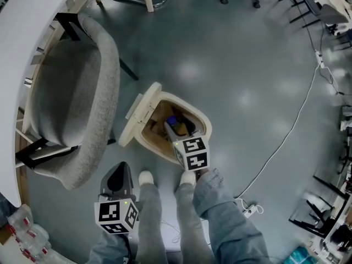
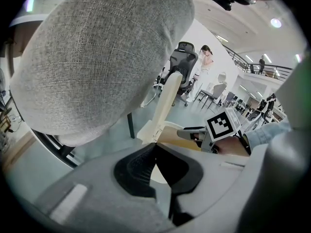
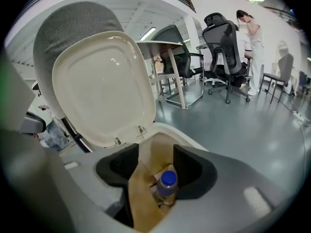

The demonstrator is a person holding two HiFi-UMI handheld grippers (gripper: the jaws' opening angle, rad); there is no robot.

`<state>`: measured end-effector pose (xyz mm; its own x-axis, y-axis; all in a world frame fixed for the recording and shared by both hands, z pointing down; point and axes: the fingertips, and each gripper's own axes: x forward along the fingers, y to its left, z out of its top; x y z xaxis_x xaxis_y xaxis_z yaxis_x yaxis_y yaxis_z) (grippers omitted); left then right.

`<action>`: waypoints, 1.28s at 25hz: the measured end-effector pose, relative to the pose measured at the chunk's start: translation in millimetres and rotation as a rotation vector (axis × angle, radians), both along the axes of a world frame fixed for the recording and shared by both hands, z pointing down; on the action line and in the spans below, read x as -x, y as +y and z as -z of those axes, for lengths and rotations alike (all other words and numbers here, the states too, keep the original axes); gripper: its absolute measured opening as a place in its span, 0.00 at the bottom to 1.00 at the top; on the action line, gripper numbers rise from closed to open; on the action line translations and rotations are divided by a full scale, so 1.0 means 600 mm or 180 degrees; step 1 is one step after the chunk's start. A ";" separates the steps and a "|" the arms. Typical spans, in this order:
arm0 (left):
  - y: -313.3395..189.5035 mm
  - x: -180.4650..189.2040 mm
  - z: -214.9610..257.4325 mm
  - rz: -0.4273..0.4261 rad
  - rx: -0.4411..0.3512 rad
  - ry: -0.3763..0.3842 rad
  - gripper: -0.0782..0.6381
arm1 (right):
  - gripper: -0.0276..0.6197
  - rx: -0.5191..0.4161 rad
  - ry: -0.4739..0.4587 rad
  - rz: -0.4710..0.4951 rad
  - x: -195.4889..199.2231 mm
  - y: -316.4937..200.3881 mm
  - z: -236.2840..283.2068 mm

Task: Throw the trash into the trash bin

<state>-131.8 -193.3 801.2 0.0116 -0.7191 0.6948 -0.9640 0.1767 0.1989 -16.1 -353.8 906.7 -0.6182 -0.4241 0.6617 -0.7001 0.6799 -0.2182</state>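
A cream trash bin (image 1: 204, 121) stands on the floor with its lid (image 1: 141, 110) swung up and a brown paper liner inside. In it lies a clear bottle with a blue cap (image 3: 167, 184), also visible from above (image 1: 174, 122). My right gripper (image 3: 156, 169) hangs over the bin's mouth, jaws open, with the bottle below in the gap and neither pad touching it. My left gripper (image 1: 122, 168) is held low beside the grey chair, left of the bin, its jaws shut and empty (image 2: 155, 147). Its view shows the upright lid (image 2: 165, 103) and the right gripper's marker cube (image 2: 223, 124).
A grey upholstered chair (image 1: 71, 103) stands close on the bin's left, by a white curved table (image 1: 22, 32). The person's shoes (image 1: 146, 178) are just in front of the bin. A white cable (image 1: 291, 131) runs across the floor to a power strip (image 1: 250, 208). Office chairs (image 3: 226, 47) stand farther off.
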 end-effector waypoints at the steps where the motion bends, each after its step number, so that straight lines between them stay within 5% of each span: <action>1: 0.001 0.000 0.001 0.0001 -0.0004 -0.0002 0.12 | 0.39 -0.0006 0.0011 0.0008 -0.002 0.001 0.002; 18: 0.025 -0.013 0.017 0.0003 -0.0078 -0.0017 0.12 | 0.39 -0.0046 0.0033 -0.0143 -0.066 0.045 0.042; 32: 0.012 -0.033 0.094 -0.0053 -0.0219 -0.0093 0.12 | 0.39 -0.0019 0.0073 -0.0374 -0.128 0.101 0.154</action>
<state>-112.1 -186.1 744.9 0.0045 -0.7651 0.6439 -0.9722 0.1473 0.1818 60.7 -293.5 814.2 -0.5487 -0.4967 0.6725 -0.7797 0.5942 -0.1973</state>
